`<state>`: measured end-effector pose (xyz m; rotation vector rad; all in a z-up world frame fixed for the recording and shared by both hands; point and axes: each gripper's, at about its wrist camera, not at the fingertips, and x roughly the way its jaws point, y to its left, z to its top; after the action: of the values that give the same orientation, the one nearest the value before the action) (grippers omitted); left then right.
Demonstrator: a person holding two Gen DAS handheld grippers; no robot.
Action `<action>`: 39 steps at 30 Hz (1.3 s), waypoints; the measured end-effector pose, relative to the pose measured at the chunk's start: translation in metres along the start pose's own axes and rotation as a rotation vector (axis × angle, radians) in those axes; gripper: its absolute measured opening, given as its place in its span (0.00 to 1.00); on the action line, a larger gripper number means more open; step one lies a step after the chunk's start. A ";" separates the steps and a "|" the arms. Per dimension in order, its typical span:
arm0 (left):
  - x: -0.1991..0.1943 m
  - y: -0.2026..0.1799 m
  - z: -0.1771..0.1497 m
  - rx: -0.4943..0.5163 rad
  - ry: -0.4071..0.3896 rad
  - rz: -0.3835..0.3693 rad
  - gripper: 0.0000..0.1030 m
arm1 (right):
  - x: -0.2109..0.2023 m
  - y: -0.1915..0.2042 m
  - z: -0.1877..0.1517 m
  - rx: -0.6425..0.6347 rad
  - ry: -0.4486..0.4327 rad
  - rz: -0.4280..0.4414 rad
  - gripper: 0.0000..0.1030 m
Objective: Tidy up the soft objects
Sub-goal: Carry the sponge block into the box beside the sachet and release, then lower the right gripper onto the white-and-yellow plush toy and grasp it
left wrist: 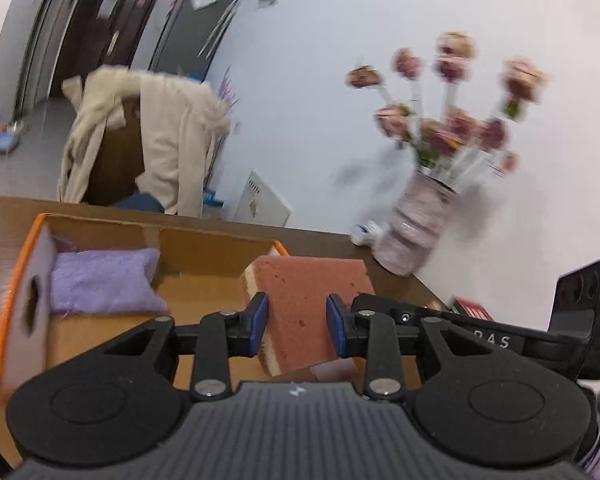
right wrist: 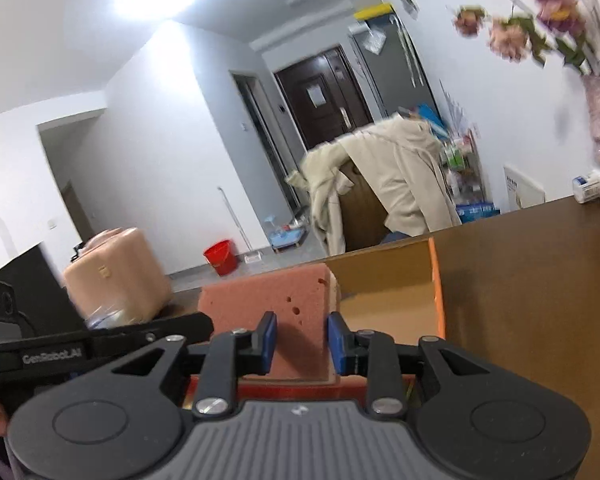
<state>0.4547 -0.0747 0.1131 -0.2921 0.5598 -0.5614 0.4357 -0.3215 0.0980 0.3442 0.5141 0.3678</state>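
Both tools grip the same pink sponge: in the lower centre of the left wrist view the left tool (left wrist: 296, 322) has its blue pads pressed into the sponge (left wrist: 312, 304) from either side, and in the lower centre of the right wrist view the right tool (right wrist: 302, 344) pinches it the same way, the foam creased between the pads. The sponge is held tilted and off the surface, over the near right part of an open cardboard box (left wrist: 204, 248) with orange edges. At the left of the left view a folded purple cloth (left wrist: 100, 280) already lies inside the box against its left wall, so the sorting looks partly done and this step is likely the carrying of the sponge into the box.

Next, the sponge probably has to go down onto the bare box floor to the right of the cloth, and both tools need to widen together so the soft foam is not dragged askew.

Under the box is a brown wooden surface (right wrist: 520, 280). At the right of the left view a vase of pink flowers (left wrist: 416, 220) stands near the wall, blurred. Beyond, a chair draped with a cream coat (left wrist: 160, 140), a dark door (right wrist: 320, 96) and a red bucket (right wrist: 220, 256) on the floor.
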 end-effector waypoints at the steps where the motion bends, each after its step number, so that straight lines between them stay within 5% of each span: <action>1: 0.022 0.008 0.011 -0.010 0.016 0.011 0.31 | 0.017 -0.007 0.011 -0.009 0.009 -0.016 0.28; 8: 0.147 0.072 0.039 -0.147 0.177 0.113 0.29 | 0.148 -0.061 0.055 0.035 0.178 -0.162 0.29; 12: 0.156 0.083 0.031 -0.124 0.155 0.156 0.35 | 0.182 -0.052 0.044 -0.131 0.178 -0.279 0.29; 16: 0.127 0.076 0.035 -0.053 0.132 0.153 0.35 | 0.174 -0.040 0.045 -0.176 0.149 -0.280 0.30; 23: 0.038 0.032 0.061 0.051 0.071 0.210 0.46 | 0.098 -0.007 0.066 -0.240 0.078 -0.245 0.41; 27: -0.030 0.005 0.061 0.127 0.006 0.245 0.63 | 0.034 0.010 0.075 -0.276 0.049 -0.221 0.51; 34: -0.142 -0.036 0.019 0.233 -0.116 0.358 0.80 | -0.082 0.044 0.054 -0.347 -0.016 -0.172 0.68; 39: -0.202 -0.056 -0.029 0.270 -0.179 0.363 0.89 | -0.149 0.064 0.012 -0.386 -0.042 -0.111 0.77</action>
<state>0.2720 -0.0069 0.1966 0.0183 0.3462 -0.2507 0.3055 -0.3305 0.1951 -0.0498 0.4086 0.3425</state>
